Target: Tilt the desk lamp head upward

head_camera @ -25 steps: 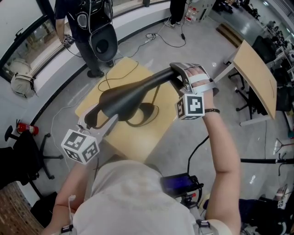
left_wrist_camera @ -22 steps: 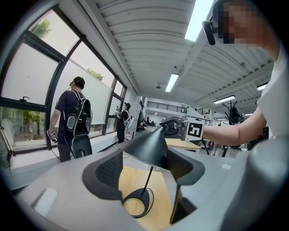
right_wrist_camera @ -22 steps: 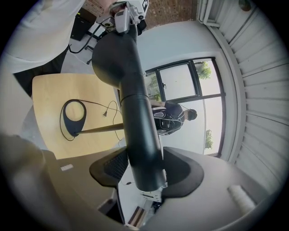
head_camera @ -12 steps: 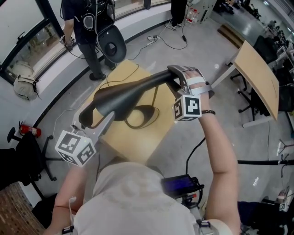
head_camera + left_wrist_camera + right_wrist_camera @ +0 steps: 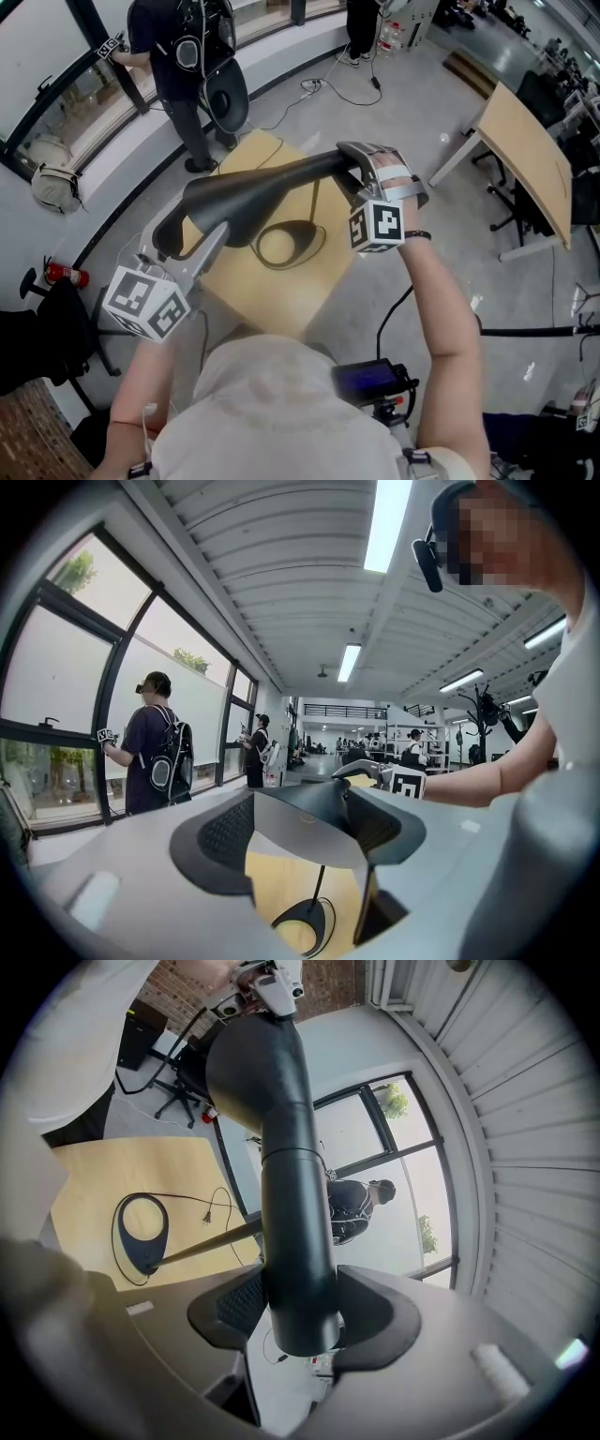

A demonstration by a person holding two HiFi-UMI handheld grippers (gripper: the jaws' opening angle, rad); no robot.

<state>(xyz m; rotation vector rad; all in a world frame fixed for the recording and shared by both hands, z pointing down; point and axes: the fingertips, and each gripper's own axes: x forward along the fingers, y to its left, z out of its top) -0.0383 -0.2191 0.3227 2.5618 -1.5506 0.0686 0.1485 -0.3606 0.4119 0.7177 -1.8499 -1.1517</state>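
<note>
While lamp head [image 5: 262,192] runs from 8 o'clock to 2 o'clock in the head view above table [image 5: 281,295], left gripper [image 5: 180,246] clamps its broad end, jaws well apart; right gripper [image 5: 354,167] clamps its tube end, jaws wide, pads touching.

The lamp head [image 5: 262,192] stretches from the lower left towards the upper middle of the head view, above the table [image 5: 272,300] at the centre. The lamp base [image 5: 302,226] lies on that table beneath it. Beyond the table, at the upper left, stands a person [image 5: 183,56]; a second desk [image 5: 530,159] sits at the right edge and a fire extinguisher [image 5: 61,274] at the left edge.
</note>
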